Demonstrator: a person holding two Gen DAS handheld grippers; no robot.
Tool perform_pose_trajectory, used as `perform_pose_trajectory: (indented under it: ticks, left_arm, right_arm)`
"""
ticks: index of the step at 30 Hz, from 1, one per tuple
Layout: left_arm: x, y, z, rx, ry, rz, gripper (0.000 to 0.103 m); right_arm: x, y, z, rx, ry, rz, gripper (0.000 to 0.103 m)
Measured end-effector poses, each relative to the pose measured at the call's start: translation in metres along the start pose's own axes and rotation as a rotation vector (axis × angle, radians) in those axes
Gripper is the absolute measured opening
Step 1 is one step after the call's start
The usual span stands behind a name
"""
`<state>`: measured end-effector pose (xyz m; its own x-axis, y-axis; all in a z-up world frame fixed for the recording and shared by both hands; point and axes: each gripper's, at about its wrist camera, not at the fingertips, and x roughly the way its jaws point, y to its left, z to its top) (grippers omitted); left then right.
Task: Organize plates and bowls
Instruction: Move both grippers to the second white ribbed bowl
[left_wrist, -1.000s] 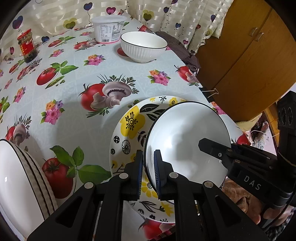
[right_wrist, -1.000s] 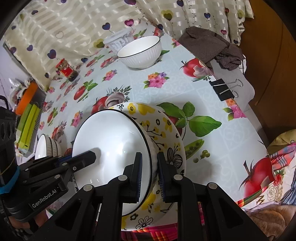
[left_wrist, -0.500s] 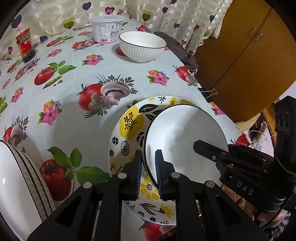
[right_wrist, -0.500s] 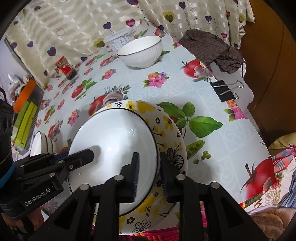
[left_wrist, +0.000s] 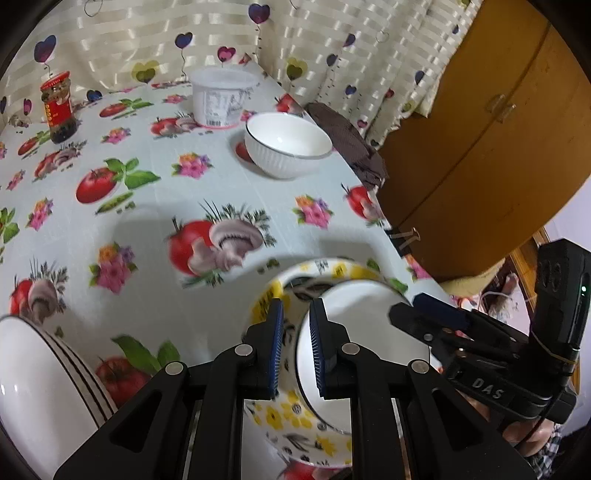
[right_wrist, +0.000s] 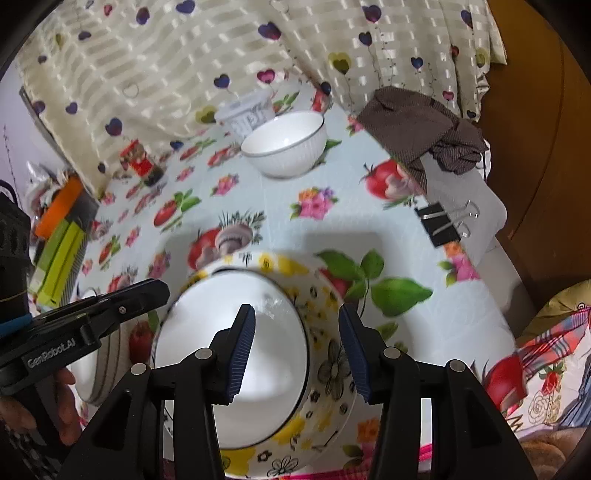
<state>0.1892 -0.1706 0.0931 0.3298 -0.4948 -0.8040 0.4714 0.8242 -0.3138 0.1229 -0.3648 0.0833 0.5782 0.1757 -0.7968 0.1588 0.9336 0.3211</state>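
The white plate (right_wrist: 236, 373) lies on the flowered plate (right_wrist: 332, 369) at the near edge of the tabletop (left_wrist: 221, 192); the right tool (right_wrist: 297, 350) has just been opening and holds nothing, the left tool (left_wrist: 295, 350) looks almost closed over its rim, so release it gently.

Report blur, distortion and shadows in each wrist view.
Left wrist: fisheye bends the cabinet edge; tablecloth prints smear with motion blur; soft shadows beyond the floral plate. Right wrist: floral plate's far rim blurs; a broad shadow lies behind it; white bowl fairly sharp.
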Motion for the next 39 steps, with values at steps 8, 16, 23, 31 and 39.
perform_pose_trajectory:
  ticks: [8,16,23,31,39]
  left_arm:
    - [0.008,0.013,0.038,-0.033,-0.023,0.011,0.015]
    - [0.027,0.027,0.083,-0.028,-0.022,0.028,0.015]
    - [0.053,0.044,0.112,-0.05,0.005,0.037,0.015]
    - [0.078,0.048,0.131,-0.056,0.036,0.006,0.015]
    - [0.089,0.058,0.133,-0.085,0.052,-0.003,0.015]
  right_arm:
    - [-0.001,-0.007,0.04,0.015,-0.057,-0.016,0.047]
    - [0.02,-0.013,0.085,0.011,-0.05,-0.022,0.048]
    - [0.044,-0.018,0.118,0.014,-0.034,-0.031,0.048]
    - [0.069,-0.024,0.145,0.029,-0.021,-0.024,0.048]
    - [0.105,-0.032,0.172,0.09,0.004,-0.008,0.049]
